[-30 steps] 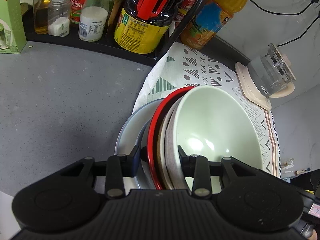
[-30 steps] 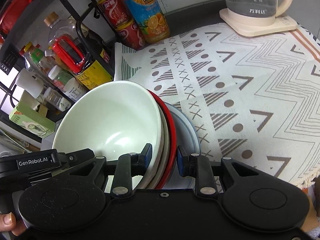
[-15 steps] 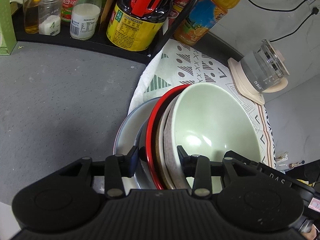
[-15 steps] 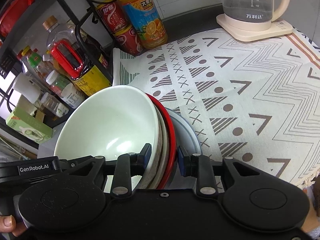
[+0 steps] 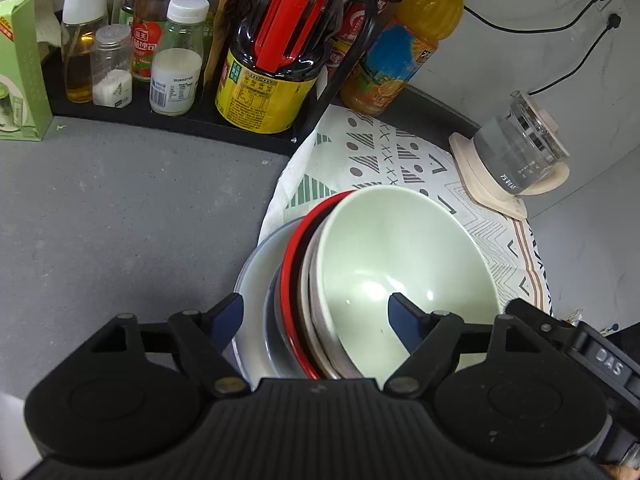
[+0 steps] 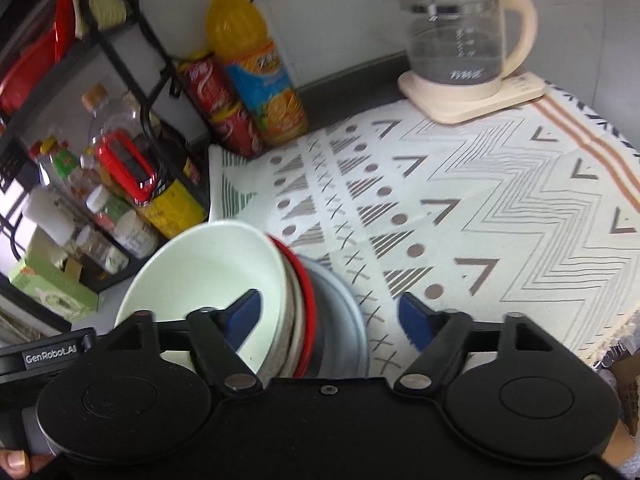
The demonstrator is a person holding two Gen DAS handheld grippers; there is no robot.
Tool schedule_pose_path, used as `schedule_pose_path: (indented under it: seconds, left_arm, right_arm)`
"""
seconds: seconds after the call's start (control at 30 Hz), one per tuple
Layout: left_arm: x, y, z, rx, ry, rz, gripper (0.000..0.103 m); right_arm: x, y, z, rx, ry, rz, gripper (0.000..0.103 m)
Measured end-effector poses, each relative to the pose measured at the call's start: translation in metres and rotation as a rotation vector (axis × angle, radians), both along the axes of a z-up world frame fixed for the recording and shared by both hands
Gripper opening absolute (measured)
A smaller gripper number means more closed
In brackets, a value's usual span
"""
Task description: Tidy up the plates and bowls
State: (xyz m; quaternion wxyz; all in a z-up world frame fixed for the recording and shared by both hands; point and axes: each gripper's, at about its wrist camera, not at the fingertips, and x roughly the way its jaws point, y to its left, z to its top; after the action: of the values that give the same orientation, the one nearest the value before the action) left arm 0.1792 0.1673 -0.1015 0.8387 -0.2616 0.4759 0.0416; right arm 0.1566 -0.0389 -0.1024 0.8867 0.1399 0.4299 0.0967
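Observation:
A nested stack of dishes sits where the patterned cloth [image 6: 460,216] meets the grey counter [image 5: 120,208]. A pale green bowl [image 5: 400,264] is on top, with a speckled beige bowl [image 5: 310,280], a red-rimmed bowl [image 5: 290,264] and a grey-white plate [image 5: 252,276] under it. The green bowl [image 6: 208,268] and plate [image 6: 344,312] also show in the right wrist view. My left gripper [image 5: 316,316] is open, its fingers either side of the stack's rims. My right gripper [image 6: 330,316] is open, astride the rims from the opposite side.
A black rack [image 5: 180,128] holds bottles and jars, among them a soy sauce jug [image 5: 276,60]. An orange juice bottle [image 6: 252,72] and red cans [image 6: 220,108] stand by the wall. A glass kettle [image 6: 464,40] stands on its base at the back right.
Both grippers have opened and let go of the stacked rims. The right gripper has drawn back and lifted a little; the stack stays put.

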Motion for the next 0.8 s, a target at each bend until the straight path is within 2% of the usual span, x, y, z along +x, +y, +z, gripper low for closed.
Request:
schedule_pose_path:
  seconds: [0.1,0.17,0.4,0.77,0.8]
  left_arm:
    - [-0.010,-0.004,0.010,0.003,-0.014,0.019,0.078]
    - [-0.018,-0.010,0.017,0.023,-0.029,0.014,0.083]
    - [-0.052,-0.030,0.036,0.051,-0.050,0.005,0.084]
    - [-0.119,-0.054,0.066,0.128,-0.107,-0.011,0.092]
    - [-0.124,-0.055,0.068,0.133,-0.116,-0.011,0.095]
  right_arm:
    - [-0.011,-0.009,0.009,-0.016,-0.031,-0.001,0.096]
    - [-0.019,-0.015,0.014,-0.019,-0.050,-0.001,0.097]
    - [-0.055,-0.038,0.032,-0.017,-0.102,-0.034,0.103]
    - [-0.126,-0.070,0.053,-0.009,-0.147,-0.094,0.103]
    - [-0.132,-0.071,0.054,-0.019,-0.153,-0.097,0.103]
